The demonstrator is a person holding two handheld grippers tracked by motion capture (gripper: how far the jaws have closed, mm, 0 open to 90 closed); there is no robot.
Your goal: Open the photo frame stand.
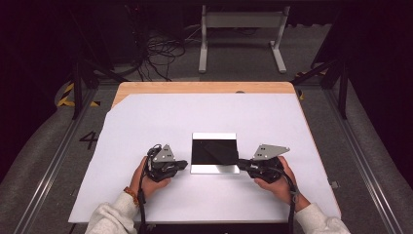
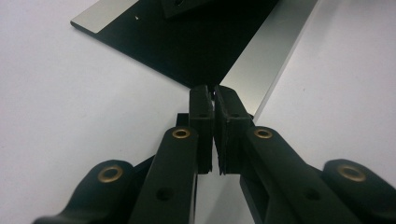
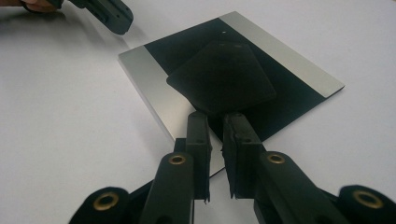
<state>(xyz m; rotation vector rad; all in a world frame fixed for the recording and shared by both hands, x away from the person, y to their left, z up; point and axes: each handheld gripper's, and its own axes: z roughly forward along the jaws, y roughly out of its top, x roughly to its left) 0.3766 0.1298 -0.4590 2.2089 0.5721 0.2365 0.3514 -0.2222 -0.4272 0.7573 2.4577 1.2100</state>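
Note:
A square plate [image 1: 214,169] with a black middle and silver strips lies on the white mat; it also shows as plate [image 3: 149,88] and plate [image 2: 261,65]. A black square pad [image 1: 221,151] rests on it, turned like a diamond. My right gripper [image 1: 240,165] sits at the plate's right near corner. In the right gripper view the pad [image 3: 219,77] has its near corner between the tips of this gripper [image 3: 215,119], which is shut on it with a narrow gap. My left gripper [image 1: 186,164] is shut, and its tips [image 2: 214,93] meet the plate's left near corner.
The white mat [image 1: 146,126] covers most of a wooden table [image 1: 204,87]. Beyond the table stand a grey metal frame [image 1: 241,22] and loose cables [image 1: 160,51] on the floor. The left gripper [image 3: 109,16] shows far off in the right gripper view.

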